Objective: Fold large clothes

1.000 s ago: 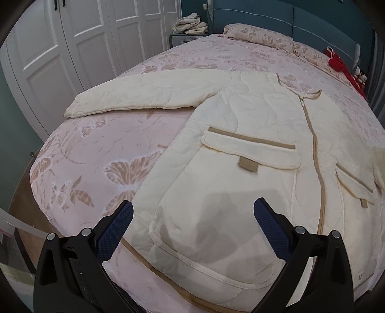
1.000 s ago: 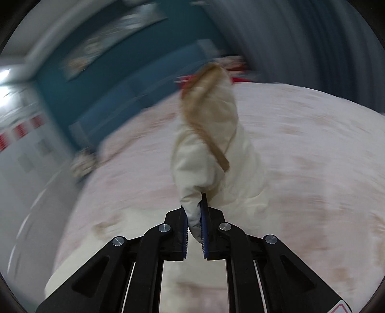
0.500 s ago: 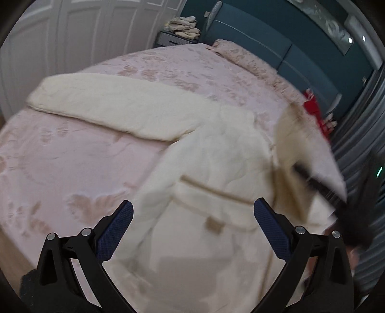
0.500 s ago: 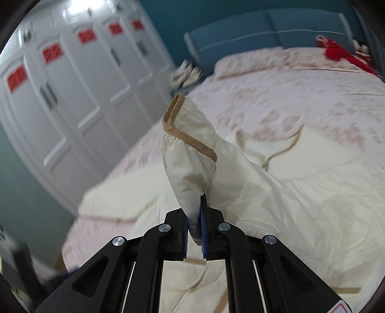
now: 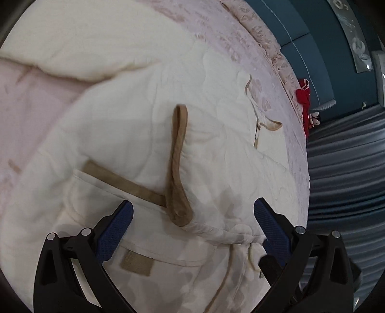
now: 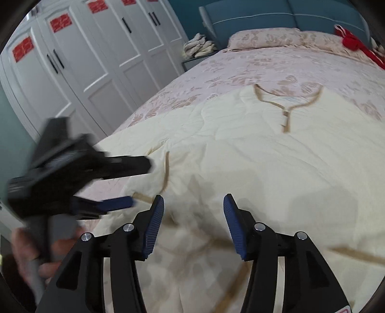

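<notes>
A cream quilted jacket with tan trim lies face up on the bed. One sleeve is folded across its chest, and the tan cuff rests just ahead of my left gripper, which is open and hovers low over the pocket flap. The other sleeve stretches out to the upper left. In the right wrist view my right gripper is open above the jacket, holding nothing. The left gripper appears blurred at the left, held by a hand. The collar lies farther up.
The pink floral bed cover runs up to a pillow and a blue headboard. A red item lies by the pillows. White wardrobe doors stand left, with folded laundry on a nightstand. Grey curtains hang right.
My right gripper carried the sleeve across the jacket, let go of it and now stands open. My left gripper moved in low over the jacket's chest.
</notes>
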Demonstrator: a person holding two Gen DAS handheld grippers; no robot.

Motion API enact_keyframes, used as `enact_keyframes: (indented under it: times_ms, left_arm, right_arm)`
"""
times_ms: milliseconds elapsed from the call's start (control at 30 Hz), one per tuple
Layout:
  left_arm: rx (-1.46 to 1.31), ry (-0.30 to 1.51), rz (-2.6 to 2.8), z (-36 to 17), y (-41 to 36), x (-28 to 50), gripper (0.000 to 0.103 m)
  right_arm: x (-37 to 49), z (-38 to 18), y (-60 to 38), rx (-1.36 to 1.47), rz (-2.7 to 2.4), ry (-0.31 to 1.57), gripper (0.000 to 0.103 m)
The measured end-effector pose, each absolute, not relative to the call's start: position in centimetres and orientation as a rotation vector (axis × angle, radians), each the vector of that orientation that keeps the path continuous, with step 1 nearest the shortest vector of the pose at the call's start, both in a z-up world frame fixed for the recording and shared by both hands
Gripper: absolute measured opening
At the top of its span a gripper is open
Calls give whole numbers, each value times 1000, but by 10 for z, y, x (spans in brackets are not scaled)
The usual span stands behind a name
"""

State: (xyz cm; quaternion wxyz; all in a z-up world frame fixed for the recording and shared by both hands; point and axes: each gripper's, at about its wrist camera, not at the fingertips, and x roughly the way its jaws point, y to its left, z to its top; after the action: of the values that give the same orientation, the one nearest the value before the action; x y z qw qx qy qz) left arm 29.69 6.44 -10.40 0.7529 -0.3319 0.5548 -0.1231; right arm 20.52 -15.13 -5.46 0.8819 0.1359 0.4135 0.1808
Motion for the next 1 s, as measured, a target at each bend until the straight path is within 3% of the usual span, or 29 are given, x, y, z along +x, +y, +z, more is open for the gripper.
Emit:
enact_keyframes:
  times_ms: [33,100,167,200,233,267,533,700,733,833,1000]
  left_arm:
    - [-718,1207,-259,-103,61,297,97]
    - [-707,1201,-274,-99,55,300,85]
    - [-678,1205,-310,-94,49,303,49]
    - [-640,1196,-304,-89,47,304,42]
    - [-614,1179,-301,-86,45,305,22]
    - [-587,1150,-308,-79,46,308,13]
    - [-480,988,-290,-31,59,333,10]
    - [-398,932,-254,-18,59,349,10]
    - [-379,918,-237,-17,60,353,10]
    - [-351,906,-218,-21,66,358,10]
    - [-278,948,-167,-62,63,366,9]
  right_arm:
    - [199,-55,-164,296,346,864,51]
    - [189,-58,-183,325,303,868,51]
    - [178,-62,-216,369,221,866,51]
    - [175,-64,-230,388,187,863,51]
    - [171,-66,-241,407,156,860,51]
    - [167,-69,-261,449,108,857,51]
    - [172,-95,-378,797,-93,786,52]
    - [201,-108,-402,958,-36,754,52]
    - [207,-109,-405,977,-38,752,50]
    - [210,-95,-413,963,-65,694,6]
    - [196,-53,-411,787,-159,566,1]
